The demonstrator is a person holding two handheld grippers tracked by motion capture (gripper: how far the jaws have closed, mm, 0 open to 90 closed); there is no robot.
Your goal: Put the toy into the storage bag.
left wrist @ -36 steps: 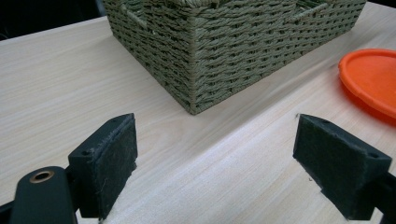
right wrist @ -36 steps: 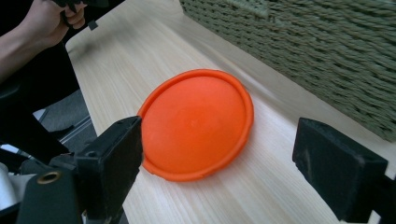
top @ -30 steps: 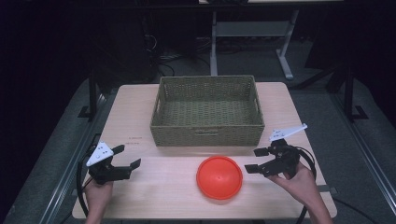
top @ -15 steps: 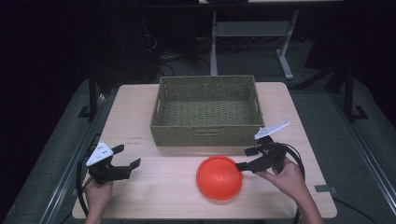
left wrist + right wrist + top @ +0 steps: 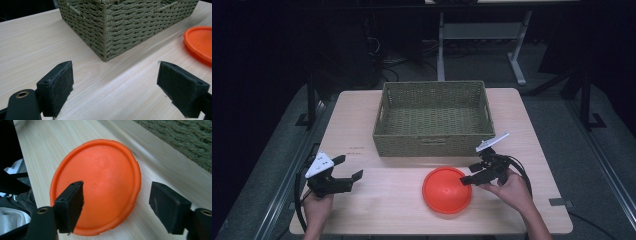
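The right gripper [image 5: 468, 174] is held low at the smooth round orange plate's [image 5: 446, 190] 3 o'clock edge, jaws apart but just been closing, nothing clamped. The left gripper [image 5: 349, 168] is parked, jaws wide apart.

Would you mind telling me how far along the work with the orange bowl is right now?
Nothing looks finished: the orange bowl lies upside down on the table, outside the wicker basket, which looks empty. In hand: the right gripper is at the bowl's rim, its fingers straddling the edge and just closing, not yet pressing. The left gripper waits open, apart. Left, probably: grip, lift and move the bowl.
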